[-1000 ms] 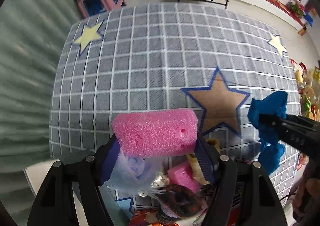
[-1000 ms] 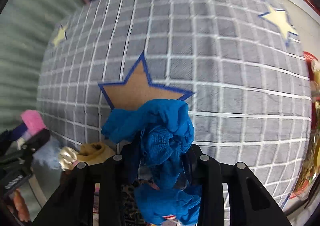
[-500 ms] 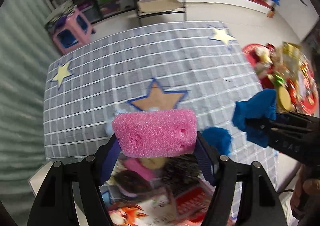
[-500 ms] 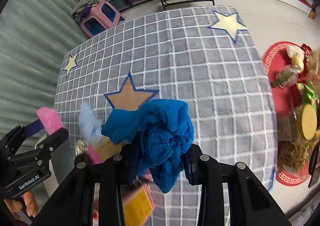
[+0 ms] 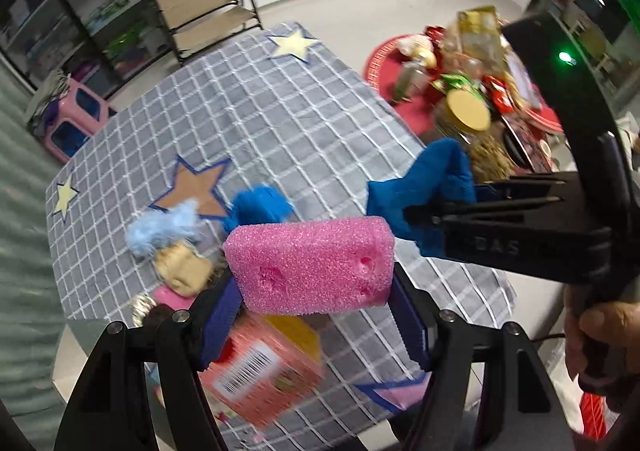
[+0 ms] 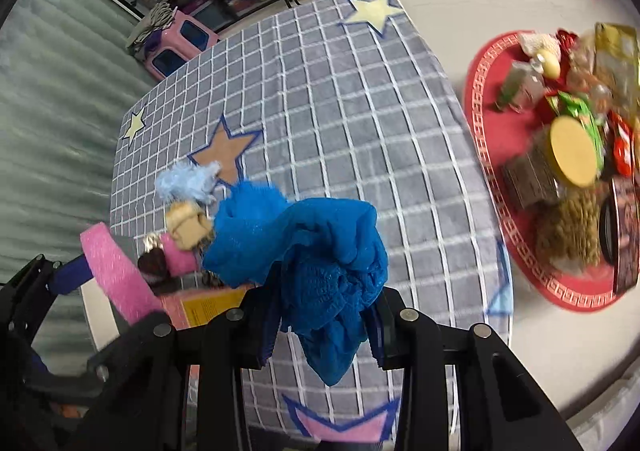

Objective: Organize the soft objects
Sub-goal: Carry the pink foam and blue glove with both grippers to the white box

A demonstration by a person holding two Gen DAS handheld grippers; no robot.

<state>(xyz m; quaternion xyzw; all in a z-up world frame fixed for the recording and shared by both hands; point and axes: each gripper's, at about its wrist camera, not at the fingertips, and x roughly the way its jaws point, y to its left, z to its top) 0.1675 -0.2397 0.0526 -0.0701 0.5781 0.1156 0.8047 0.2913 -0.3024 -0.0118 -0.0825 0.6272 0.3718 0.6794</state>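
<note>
My left gripper (image 5: 314,301) is shut on a pink sponge block (image 5: 310,265), held high above the grey checked cloth (image 5: 280,123); the same pink sponge block (image 6: 116,279) shows at the left of the right wrist view. My right gripper (image 6: 322,319) is shut on a bunched blue cloth (image 6: 320,251), which hangs out below the jaws; that blue cloth (image 5: 424,187) sits at the right of the left wrist view. On the cloth below lie a blue mesh puff (image 5: 260,207), a pale blue fluffy piece (image 5: 164,227), a tan soft toy (image 5: 182,267) and a second pink sponge (image 6: 178,257).
A pink carton with a barcode (image 5: 264,363) lies under my left gripper. A red round mat (image 6: 500,131) on the floor to the right holds jars, packets and snacks. A folding chair (image 5: 200,15) and a pink stool (image 5: 76,119) stand beyond the cloth's far edge.
Both grippers have risen and drifted toward the right with their loads still held. The pile of soft things slid left and down in view, and the red mat came into view.
</note>
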